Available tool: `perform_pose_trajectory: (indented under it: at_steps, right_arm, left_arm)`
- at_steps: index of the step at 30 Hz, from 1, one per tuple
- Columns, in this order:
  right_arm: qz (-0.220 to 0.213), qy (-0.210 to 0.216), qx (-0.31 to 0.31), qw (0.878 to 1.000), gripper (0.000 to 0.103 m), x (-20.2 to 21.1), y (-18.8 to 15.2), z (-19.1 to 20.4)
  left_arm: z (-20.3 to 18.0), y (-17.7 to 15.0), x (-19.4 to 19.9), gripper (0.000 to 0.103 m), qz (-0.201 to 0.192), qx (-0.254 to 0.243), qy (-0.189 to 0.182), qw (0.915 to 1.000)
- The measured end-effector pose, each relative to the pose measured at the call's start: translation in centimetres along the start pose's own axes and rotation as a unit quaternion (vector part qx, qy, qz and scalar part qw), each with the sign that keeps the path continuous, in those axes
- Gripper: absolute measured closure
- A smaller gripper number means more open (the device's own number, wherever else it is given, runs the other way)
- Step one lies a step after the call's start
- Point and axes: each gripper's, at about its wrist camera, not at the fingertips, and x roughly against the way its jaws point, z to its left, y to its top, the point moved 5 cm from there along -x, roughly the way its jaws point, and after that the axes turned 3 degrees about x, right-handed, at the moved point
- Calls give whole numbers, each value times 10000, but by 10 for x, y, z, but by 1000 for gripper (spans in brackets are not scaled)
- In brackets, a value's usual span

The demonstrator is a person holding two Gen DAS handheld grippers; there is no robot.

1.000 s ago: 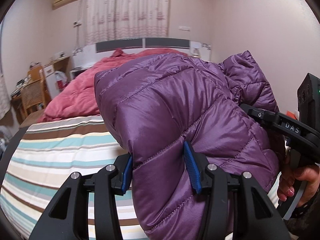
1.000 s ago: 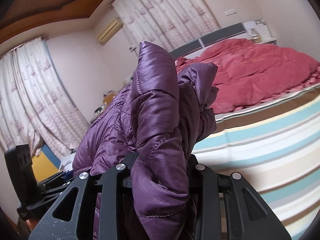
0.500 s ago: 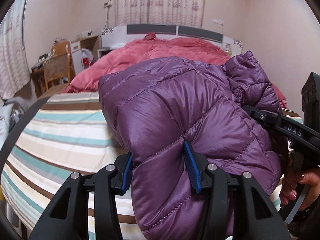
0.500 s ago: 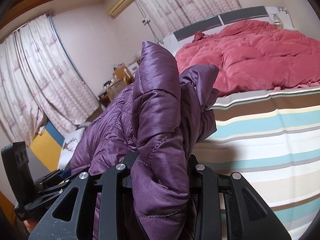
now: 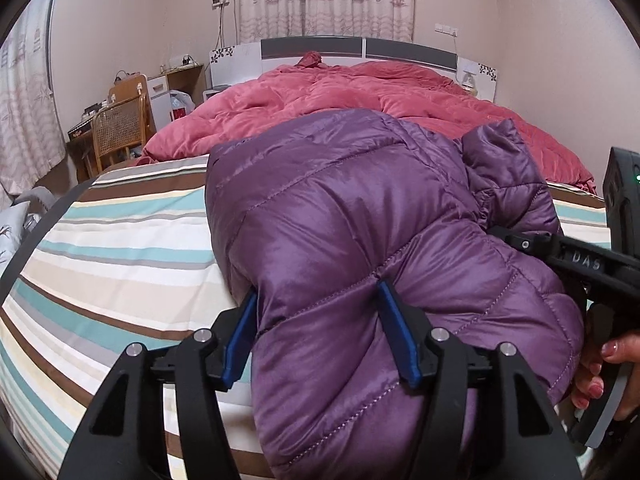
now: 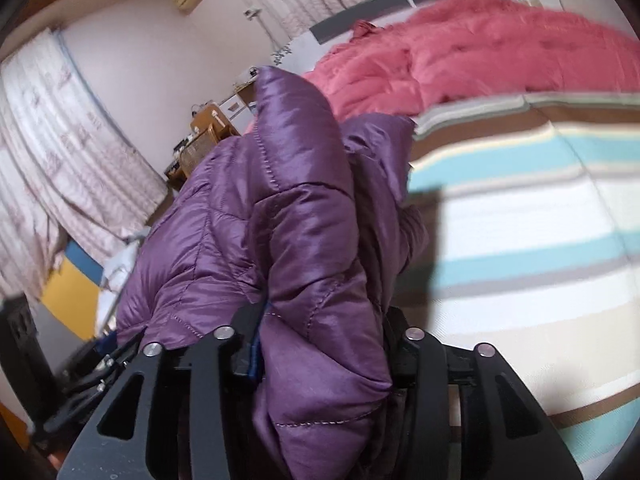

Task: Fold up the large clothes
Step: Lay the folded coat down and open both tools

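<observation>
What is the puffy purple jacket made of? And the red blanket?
Jacket: looks like thin shiny nylon or polyester over soft filling; it gleams and has stitched puffy rows. Blanket: seems a soft matte fabric, maybe brushed or plush; no shine, thick rumpled folds.

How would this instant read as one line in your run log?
task: fold large clothes | left gripper: shut on purple puffer jacket | right gripper: shut on purple puffer jacket | jacket over striped bed

Left gripper (image 5: pixel 316 330) and right gripper (image 6: pixel 320 340) each clamp thick padded cloth between near-closed fingers, held side by side.
</observation>
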Motion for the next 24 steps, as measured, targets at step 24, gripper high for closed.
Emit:
perform_pose_trajectory:
  at_steps: [24]
  right_arm:
    - [232, -960, 748, 9923, 77, -16, 42, 21]
  left_arm:
    - [1, 27, -22, 24, 215, 115, 620, 9978]
